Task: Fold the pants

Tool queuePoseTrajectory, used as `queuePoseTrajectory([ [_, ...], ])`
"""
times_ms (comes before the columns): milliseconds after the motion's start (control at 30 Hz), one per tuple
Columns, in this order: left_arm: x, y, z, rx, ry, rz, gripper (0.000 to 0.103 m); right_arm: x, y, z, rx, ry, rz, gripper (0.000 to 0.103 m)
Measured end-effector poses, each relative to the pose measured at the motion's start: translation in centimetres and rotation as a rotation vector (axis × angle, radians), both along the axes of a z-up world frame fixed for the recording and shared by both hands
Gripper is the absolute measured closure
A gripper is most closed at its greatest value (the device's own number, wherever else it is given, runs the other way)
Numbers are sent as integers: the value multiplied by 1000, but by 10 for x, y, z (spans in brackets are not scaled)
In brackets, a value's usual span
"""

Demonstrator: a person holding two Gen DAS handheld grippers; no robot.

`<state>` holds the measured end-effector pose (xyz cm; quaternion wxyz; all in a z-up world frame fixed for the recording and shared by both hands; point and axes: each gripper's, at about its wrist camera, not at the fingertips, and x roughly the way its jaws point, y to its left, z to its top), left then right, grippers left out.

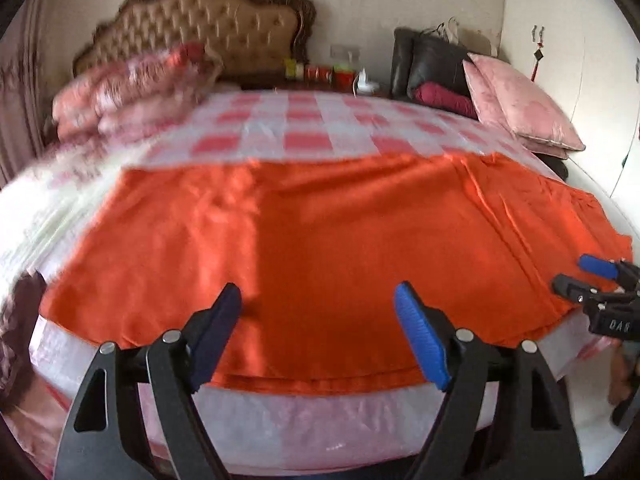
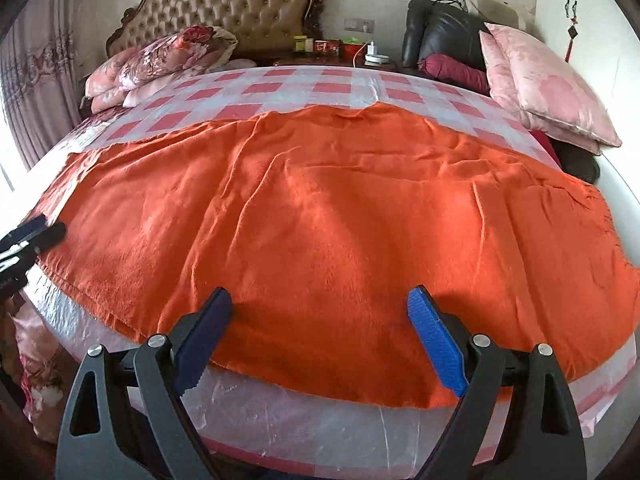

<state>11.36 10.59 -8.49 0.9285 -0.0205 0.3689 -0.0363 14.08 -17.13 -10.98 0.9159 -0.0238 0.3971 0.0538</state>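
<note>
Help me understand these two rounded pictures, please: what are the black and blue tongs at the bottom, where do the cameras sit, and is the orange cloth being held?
The tongs are two-finger grippers, one in each of a person's hands. Each carries a wide-angle camera looking along its fingers, which is why the pictures bulge.

In the left wrist view the left gripper fills the bottom, and the right gripper shows at the far right edge. In the right wrist view the right gripper is at the bottom.

The orange pants lie spread out on a bed with a red and white checked cover, pillows at its sides. Both grippers are open over the near edge of the cloth, so nothing is held.
</note>
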Motion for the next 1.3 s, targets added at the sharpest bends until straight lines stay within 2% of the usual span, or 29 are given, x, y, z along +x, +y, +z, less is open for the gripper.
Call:
queuePoseTrajectory([
  [133,0,-10,-7,93,2,8,24,-1,0,0,2,-9,-5,17],
  [433,-1,-4,-6,96,7,3,25,-4,1,1,-7,-12,-23,17],
  [467,-2,0,-5,86,8,7,30,-3,1,1,-7,-10,-21,17],
  [500,-5,7,-2,67,5,23,40,-3,0,1,-3,-8,-18,17],
  [567,-15,32,7,13,-15,82,41,-2,-1,2,0,2,-8,17],
  [667,-36,89,18,-100,-39,219,46,1,-2,5,10,21,-6,17],
  [700,-44,109,21,-127,-46,259,51,1,-3,6,15,18,-10,17],
  [800,-63,146,26,-168,-60,332,54,3,4,10,36,13,1,17],
  [900,-73,170,22,-181,-47,356,59,5,17,15,17,-7,31,17],
  [1133,-66,174,16,-215,-8,321,61,5,34,11,-11,15,78,17],
  [1233,-56,177,10,-206,26,353,61,7,31,6,-3,34,70,17],
  [1300,-49,179,7,-164,38,372,63,7,30,5,-4,37,72,17],
])
